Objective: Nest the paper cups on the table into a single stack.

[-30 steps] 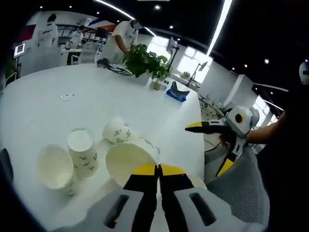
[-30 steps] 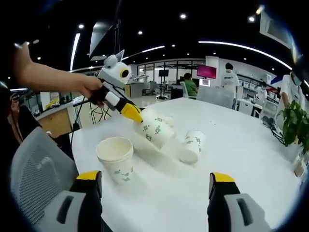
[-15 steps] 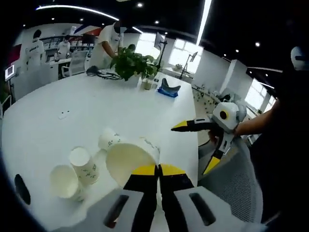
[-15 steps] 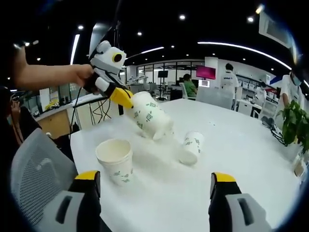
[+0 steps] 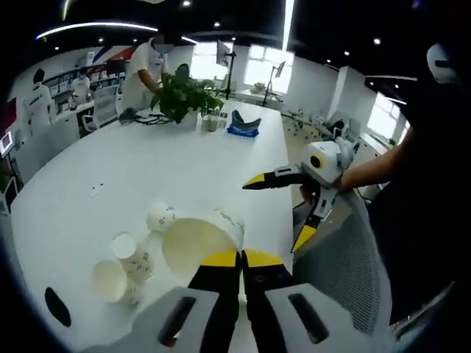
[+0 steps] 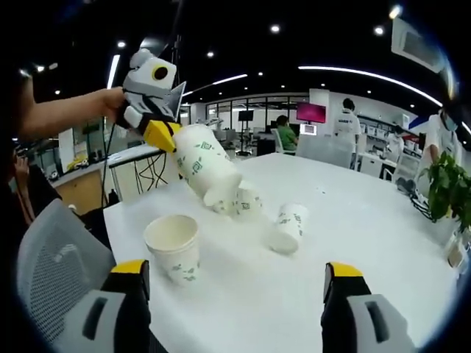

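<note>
Left gripper view: the left gripper (image 5: pixel 240 257) is clamped on a cup's (image 5: pixel 197 246) rim, lifting it above three cups (image 5: pixel 125 261) on the table (image 5: pixel 147 169), likely for nesting.

Right gripper view: the right gripper (image 6: pixel 229 283) hangs with jaws apart above the table edge, free to steady the nearest upright cup (image 6: pixel 173 246).

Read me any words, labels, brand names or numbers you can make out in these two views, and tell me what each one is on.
None can be read.
Paper cups: green print, too blurred to tell if it is lettering.
Pink wall screen: too small to read.
Red and blue wall marking: blurred, no legible text.
</note>
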